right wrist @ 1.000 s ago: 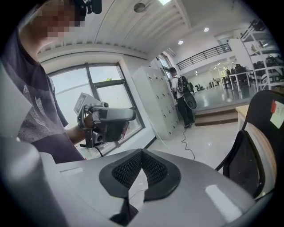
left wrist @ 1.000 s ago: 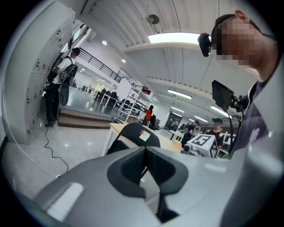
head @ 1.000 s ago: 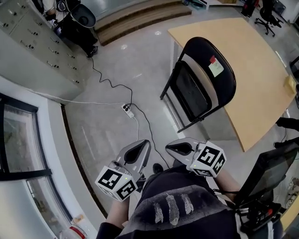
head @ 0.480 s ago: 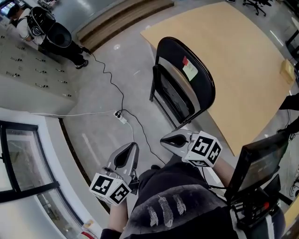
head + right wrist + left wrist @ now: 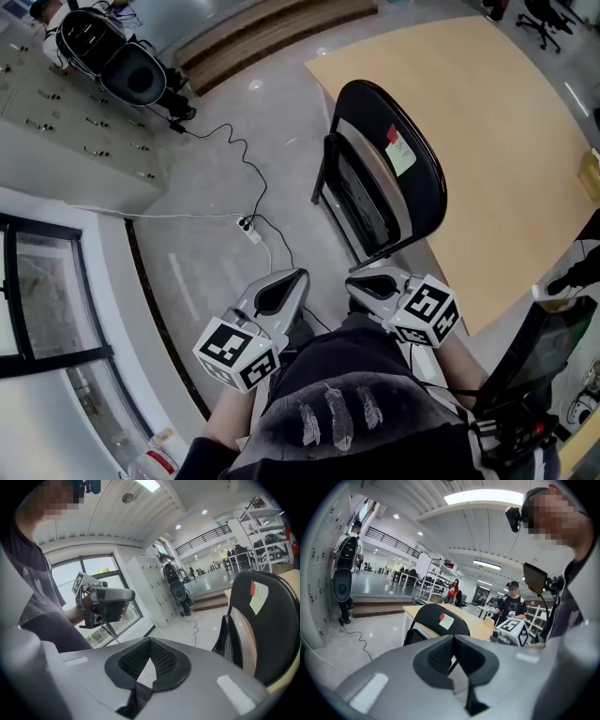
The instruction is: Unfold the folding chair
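Grey glossy floor [image 5: 202, 272]; wooden table [image 5: 487, 122] beside folded chair [image 5: 424, 192]; left gripper [image 5: 292, 281], right gripper [image 5: 361, 279] closed, empty.

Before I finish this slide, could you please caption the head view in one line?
Left gripper and right gripper, jaws shut and empty, short of the folded chair beside a wooden table.

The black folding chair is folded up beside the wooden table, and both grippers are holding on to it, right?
No. The black metal folding chair is folded beside the light wooden table, but the left gripper and right gripper hold nothing; both are shut, short of it, as the head view shows.
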A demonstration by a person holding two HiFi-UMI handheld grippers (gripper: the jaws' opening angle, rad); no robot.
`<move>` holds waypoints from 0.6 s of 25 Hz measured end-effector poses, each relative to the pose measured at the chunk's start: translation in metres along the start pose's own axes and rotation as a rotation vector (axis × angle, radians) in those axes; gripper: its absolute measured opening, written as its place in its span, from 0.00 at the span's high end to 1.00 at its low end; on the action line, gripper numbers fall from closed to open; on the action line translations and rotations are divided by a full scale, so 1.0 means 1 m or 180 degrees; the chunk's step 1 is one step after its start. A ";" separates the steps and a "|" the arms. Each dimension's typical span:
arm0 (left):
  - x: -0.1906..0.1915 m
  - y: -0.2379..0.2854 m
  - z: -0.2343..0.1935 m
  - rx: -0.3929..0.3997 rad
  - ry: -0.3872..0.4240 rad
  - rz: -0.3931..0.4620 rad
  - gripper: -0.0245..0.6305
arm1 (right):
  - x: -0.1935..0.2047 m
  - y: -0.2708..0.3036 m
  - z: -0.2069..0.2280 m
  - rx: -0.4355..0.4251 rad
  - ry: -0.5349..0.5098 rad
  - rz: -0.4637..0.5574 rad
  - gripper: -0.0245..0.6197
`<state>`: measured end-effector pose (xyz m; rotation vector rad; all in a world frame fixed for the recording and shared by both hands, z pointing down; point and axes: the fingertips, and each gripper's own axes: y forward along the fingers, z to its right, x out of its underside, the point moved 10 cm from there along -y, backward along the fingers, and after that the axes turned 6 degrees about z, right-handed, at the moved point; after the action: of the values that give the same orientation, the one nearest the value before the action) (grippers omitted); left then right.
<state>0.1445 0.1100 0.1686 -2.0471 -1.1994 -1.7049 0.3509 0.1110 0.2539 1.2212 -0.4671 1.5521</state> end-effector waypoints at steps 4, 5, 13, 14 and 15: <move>0.001 0.006 -0.018 0.0174 -0.0039 -0.0006 0.96 | -0.006 0.005 0.003 0.0270 -0.0093 -0.0077 0.96; 0.000 0.007 -0.024 0.0223 -0.0043 0.0004 0.96 | -0.009 0.007 0.004 0.0358 -0.0115 -0.0086 0.96; 0.007 0.000 -0.097 0.0566 -0.0214 -0.0063 0.96 | -0.031 0.050 0.001 0.1117 -0.0267 -0.0366 0.96; 0.011 0.003 -0.107 0.0605 -0.0227 -0.0102 0.96 | -0.034 0.058 -0.001 0.1190 -0.0290 -0.0413 0.96; 0.015 0.007 -0.116 0.0655 -0.0241 -0.0151 0.96 | -0.037 0.064 -0.004 0.1276 -0.0319 -0.0470 0.96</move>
<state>0.0657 0.0400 0.2196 -1.9896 -1.3940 -1.4661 0.2897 0.0727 0.2379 1.6069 -0.1246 1.5042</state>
